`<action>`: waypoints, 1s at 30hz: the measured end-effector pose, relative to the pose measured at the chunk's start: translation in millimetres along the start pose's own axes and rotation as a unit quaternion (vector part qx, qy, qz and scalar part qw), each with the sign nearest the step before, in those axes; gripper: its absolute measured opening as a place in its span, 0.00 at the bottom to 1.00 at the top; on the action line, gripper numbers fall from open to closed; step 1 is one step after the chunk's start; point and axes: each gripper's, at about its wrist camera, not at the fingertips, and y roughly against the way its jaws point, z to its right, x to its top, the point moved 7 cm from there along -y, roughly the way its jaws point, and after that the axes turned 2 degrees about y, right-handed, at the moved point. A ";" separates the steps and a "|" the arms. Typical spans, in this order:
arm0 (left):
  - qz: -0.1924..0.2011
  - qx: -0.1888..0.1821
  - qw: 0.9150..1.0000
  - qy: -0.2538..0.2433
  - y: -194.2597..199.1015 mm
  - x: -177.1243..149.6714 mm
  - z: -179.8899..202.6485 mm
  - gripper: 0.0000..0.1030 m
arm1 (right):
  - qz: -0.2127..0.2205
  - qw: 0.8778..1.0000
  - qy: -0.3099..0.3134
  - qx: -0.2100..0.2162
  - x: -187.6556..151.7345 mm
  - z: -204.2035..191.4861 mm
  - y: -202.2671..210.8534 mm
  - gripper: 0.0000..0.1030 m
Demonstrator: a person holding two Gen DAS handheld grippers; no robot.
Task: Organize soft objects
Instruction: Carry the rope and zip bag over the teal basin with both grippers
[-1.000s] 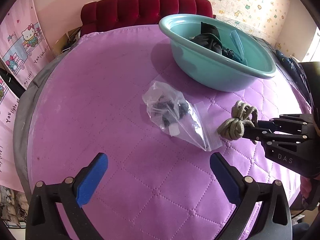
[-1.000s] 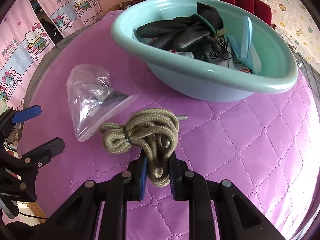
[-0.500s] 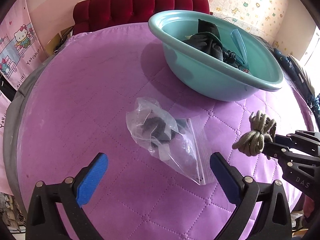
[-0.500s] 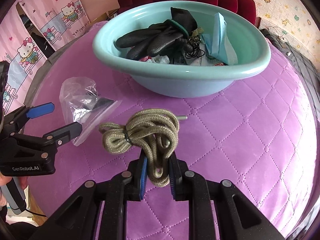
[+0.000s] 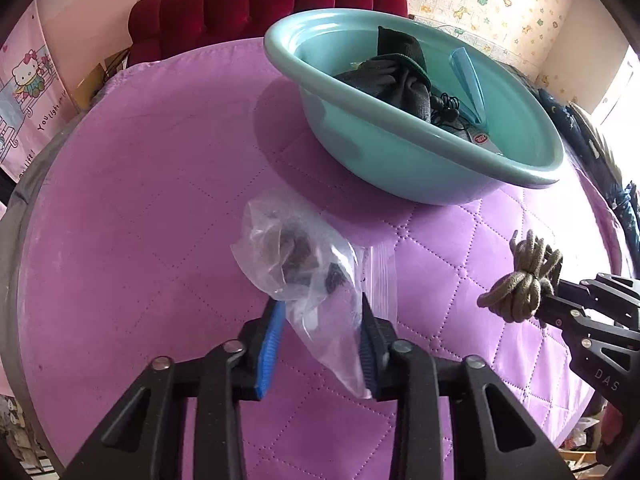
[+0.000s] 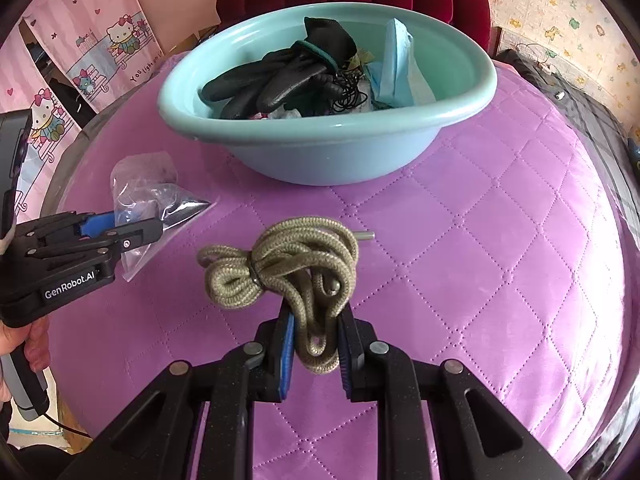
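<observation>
Both grippers closed on soft items in front of the teal basin.

The left gripper (image 5: 322, 344) has just been closing, its blue pads now pinching the clear zip bag (image 5: 312, 280) at lower centre; the bag's dark contents are too blurred to identify. The right gripper (image 6: 314, 344) is clamped on the olive cord bundle (image 6: 288, 268), partly hidden between the pads. Only the right view shows the black gloves (image 6: 272, 80) in the basin (image 6: 320, 140) clearly, and a hand (image 6: 24, 344) at the left edge.
</observation>
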 end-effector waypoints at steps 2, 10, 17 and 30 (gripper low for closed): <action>0.000 0.003 1.000 -0.004 1.9 -1.7 2.1 0.22 | 0.001 1.000 0.001 0.001 -2.0 -0.6 2.0 0.18; 0.003 0.006 1.000 -0.012 16.2 -16.6 13.4 0.20 | 0.003 1.000 0.013 0.008 -3.5 -3.2 0.0 0.18; 0.006 0.014 1.000 -0.015 32.3 -32.2 26.4 0.20 | 0.005 1.000 0.026 0.010 -3.1 0.2 5.8 0.18; 0.008 0.022 1.000 -0.015 55.6 -53.3 53.8 0.20 | 0.006 0.999 0.039 0.013 -7.4 8.6 24.0 0.18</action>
